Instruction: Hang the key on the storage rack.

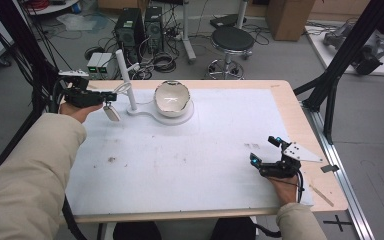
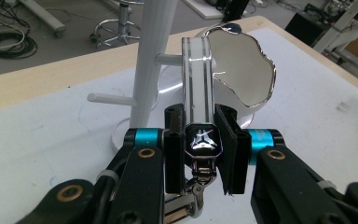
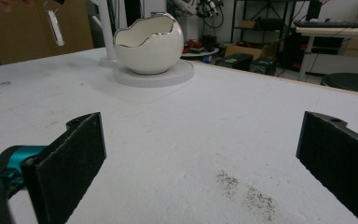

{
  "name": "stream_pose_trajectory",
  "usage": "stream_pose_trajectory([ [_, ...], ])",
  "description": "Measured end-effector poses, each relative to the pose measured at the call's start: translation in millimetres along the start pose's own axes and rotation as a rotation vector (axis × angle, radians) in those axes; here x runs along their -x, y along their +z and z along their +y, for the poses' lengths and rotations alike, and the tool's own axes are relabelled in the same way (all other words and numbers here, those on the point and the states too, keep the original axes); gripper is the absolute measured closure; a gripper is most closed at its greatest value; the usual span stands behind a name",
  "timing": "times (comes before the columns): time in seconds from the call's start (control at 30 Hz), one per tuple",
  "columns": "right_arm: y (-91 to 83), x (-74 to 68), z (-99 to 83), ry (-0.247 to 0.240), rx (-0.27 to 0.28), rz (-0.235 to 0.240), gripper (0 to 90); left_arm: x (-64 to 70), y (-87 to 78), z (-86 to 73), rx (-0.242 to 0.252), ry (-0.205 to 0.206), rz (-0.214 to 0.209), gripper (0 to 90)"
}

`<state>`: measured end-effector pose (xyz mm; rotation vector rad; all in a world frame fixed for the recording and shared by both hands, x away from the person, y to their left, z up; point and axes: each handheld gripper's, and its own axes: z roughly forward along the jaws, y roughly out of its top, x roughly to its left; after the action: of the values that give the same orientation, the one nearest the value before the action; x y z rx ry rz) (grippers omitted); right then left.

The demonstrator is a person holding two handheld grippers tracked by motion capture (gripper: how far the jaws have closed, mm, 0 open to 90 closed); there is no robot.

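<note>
Your right gripper (image 1: 263,150) nearest, jaws spread wide over bare white mat (image 1: 180,160), your left gripper (image 2: 200,144) beyond, clamped on a silver keychain (image 2: 199,100), white peg stand (image 2: 151,56) and egg-shaped bowl (image 2: 244,70) just past its jaws.

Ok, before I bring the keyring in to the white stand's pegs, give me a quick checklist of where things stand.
1. Grip: left gripper jaws shut on the keyring, strap clamped between them: ok.
2. Strap hangs free of the table; in the high view the keyring dangles below the gripper: ok.
3. Pegs free: two pegs on the white stand look bare: ok.
4. Alignment of the strap's loop with a peg: cannot tell.
5. Egg-shaped bowl sits close beside the stand, in the swing path: not ok, mind it.
6. Right gripper open, resting far off at the table's near right: ok.
</note>
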<state>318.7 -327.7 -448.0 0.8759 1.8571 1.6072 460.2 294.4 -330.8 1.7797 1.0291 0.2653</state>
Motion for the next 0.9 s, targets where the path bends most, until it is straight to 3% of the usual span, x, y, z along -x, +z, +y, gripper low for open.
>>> stream_pose_trajectory([
  [0.33,-0.3,0.3,-0.5,0.007,0.005,-0.007,0.5,-7.7,6.4,-2.7,-0.012,-0.009,0.002,74.2],
  [0.57,-0.6,0.6,-0.8,0.007,0.010,-0.011,0.5,-11.7,11.1,-5.1,-0.007,0.024,0.003,73.9],
  [0.67,-0.6,0.5,-0.8,0.008,0.009,-0.012,0.5,-12.4,12.5,-6.4,-0.012,0.031,0.023,71.8],
  [0.9,-0.5,0.4,-0.9,0.008,0.006,-0.014,0.5,-12.5,5.7,-13.6,0.004,0.046,0.045,40.0],
])
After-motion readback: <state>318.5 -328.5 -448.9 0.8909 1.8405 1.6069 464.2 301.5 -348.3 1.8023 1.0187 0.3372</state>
